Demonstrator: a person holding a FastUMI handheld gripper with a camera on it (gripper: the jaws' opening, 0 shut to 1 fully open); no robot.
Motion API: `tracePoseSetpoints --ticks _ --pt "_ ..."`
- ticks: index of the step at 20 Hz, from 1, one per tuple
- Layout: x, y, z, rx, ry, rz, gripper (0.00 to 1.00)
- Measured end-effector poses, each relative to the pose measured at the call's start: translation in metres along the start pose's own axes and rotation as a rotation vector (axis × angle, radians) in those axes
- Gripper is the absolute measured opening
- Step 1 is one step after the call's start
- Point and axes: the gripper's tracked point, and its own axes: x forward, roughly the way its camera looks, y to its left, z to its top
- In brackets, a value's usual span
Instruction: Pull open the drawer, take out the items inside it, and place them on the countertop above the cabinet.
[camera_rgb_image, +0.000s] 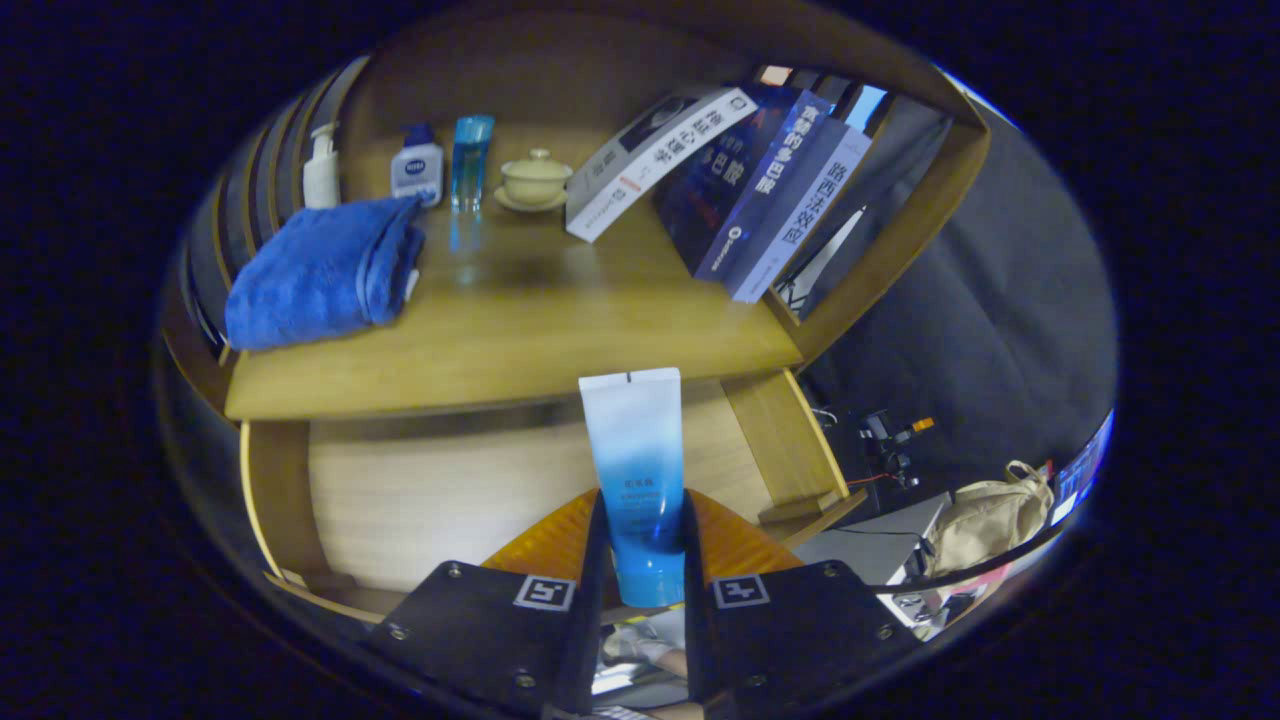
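Note:
My gripper (643, 560) is shut on a white-and-blue tube (635, 470), which stands upright between the fingers with its flat crimped end on top. The tube's top reaches just under the front edge of the wooden countertop (520, 340). Behind the tube lies the pulled-out drawer, its pale wooden inside (440, 490) open below the countertop. The fingers pinch the tube at its lower, darker blue part.
On the countertop lie a folded blue towel (320, 272), a white pump bottle (321, 168), a small white bottle with a blue cap (418, 168), a blue clear bottle (470, 160), a lidded cup on a saucer (536, 180) and several leaning books (740, 180). A beige bag (990, 520) sits to the right.

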Motion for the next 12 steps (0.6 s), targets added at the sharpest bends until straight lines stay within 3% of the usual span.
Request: tracePoseSetpoints --ticks 4,12 --pt "0.000 0.012 0.032 0.012 -0.065 0.043 0.36" --pt "0.039 0.073 0.076 -0.003 -0.101 0.213 0.35"
